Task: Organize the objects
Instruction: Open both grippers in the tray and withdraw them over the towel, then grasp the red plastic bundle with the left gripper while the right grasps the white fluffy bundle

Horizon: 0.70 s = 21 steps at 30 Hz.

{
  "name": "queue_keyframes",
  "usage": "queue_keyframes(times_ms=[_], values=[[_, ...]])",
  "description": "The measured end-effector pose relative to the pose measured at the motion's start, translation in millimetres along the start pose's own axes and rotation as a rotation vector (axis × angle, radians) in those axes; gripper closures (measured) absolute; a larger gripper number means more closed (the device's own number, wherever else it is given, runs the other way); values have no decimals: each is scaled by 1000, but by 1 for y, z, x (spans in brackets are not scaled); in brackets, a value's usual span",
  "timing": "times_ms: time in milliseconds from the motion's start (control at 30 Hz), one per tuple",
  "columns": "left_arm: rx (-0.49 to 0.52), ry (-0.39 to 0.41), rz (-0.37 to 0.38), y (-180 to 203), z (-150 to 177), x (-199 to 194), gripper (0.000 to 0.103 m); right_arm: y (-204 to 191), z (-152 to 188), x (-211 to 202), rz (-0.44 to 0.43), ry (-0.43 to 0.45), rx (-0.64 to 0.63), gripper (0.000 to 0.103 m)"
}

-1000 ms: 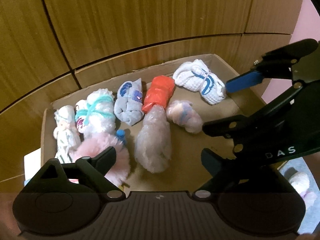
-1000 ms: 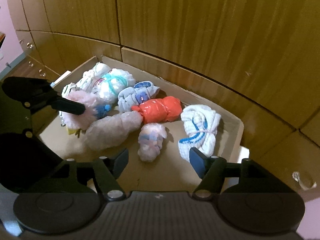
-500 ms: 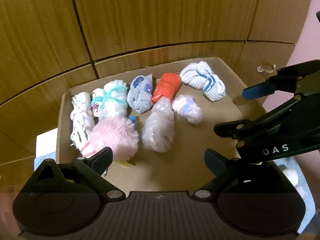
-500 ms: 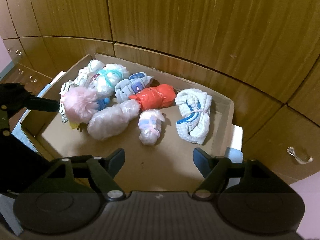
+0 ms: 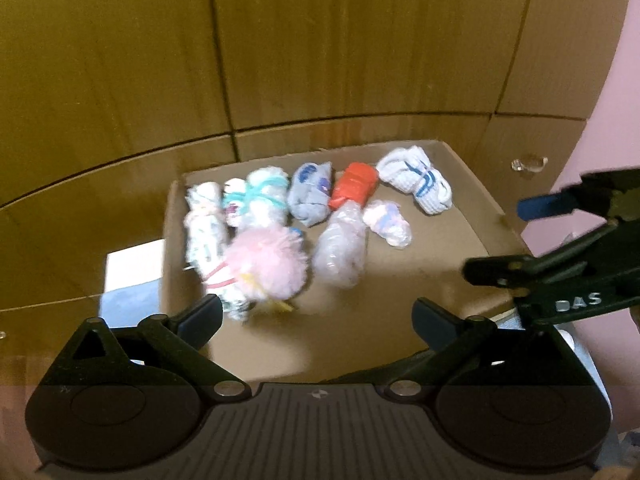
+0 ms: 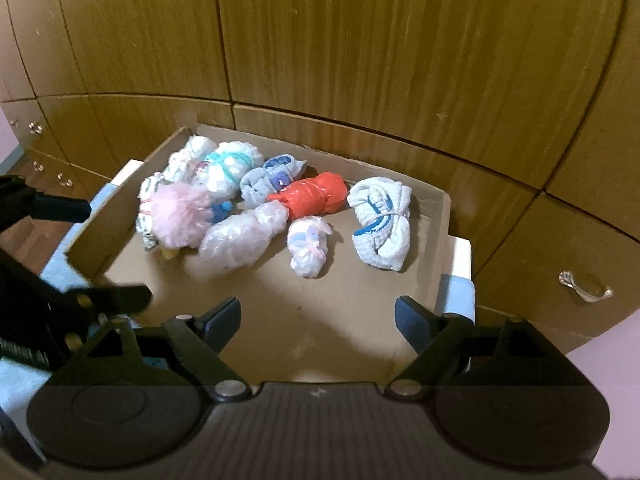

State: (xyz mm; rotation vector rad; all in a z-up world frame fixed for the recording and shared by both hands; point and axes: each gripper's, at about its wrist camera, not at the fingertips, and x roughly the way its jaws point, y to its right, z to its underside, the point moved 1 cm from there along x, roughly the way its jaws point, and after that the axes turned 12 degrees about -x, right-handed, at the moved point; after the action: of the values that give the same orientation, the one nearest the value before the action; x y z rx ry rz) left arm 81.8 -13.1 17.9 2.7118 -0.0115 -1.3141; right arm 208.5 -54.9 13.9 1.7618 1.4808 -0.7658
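Bundles (image 6: 304, 204) lie in the box (image 6: 444, 216) beyond both empty grippers.

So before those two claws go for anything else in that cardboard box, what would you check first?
1. Left gripper empty: ok, its jaws have just been opening and nothing is between them.
2. Right gripper empty: ok, jaws also just opening, nothing between them.
3. Both grippers clear of the bundles: ok, they hang over bare cardboard at the near end of the cardboard box.
4. Bundles inside the box: ok, the red bundle, the fluffy pink bundle and the white-and-blue rolled cloth all lie on its floor.
5. More items waiting outside the box: cannot tell.
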Motion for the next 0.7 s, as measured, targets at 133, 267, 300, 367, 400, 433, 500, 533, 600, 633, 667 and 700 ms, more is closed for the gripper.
queue_keyframes(times_ms=[133,267,300,367,400,433,500,533,600,633,667,700], values=[[5,74,-26,-16,18,-25,0,-1,24,-19,-2,47,45,20],[-27,122,-49,-42,49,-39,0,-6,59,-35,10,87,75,19],[-34,124,-60,-49,57,-40,0,-8,70,-39,12,99,79,19],[-39,133,-78,-59,73,-40,1,-13,89,-43,25,122,94,19],[-38,140,-84,-64,80,-39,1,-14,100,-45,33,132,101,19],[-38,147,-89,-67,88,-38,1,-15,110,-46,38,143,106,19],[-40,152,-89,-72,100,-34,1,-18,128,-45,58,159,119,19],[-46,150,-89,-75,105,-30,1,-18,136,-44,66,160,126,19],[-47,142,-83,-78,112,-22,1,-19,148,-39,77,169,134,19],[-42,136,-82,-78,114,-18,1,-21,152,-37,83,176,129,20],[-33,136,-83,-78,116,-14,1,-22,156,-35,98,183,123,20],[-21,141,-84,-76,117,-10,1,-23,158,-33,110,186,118,20]])
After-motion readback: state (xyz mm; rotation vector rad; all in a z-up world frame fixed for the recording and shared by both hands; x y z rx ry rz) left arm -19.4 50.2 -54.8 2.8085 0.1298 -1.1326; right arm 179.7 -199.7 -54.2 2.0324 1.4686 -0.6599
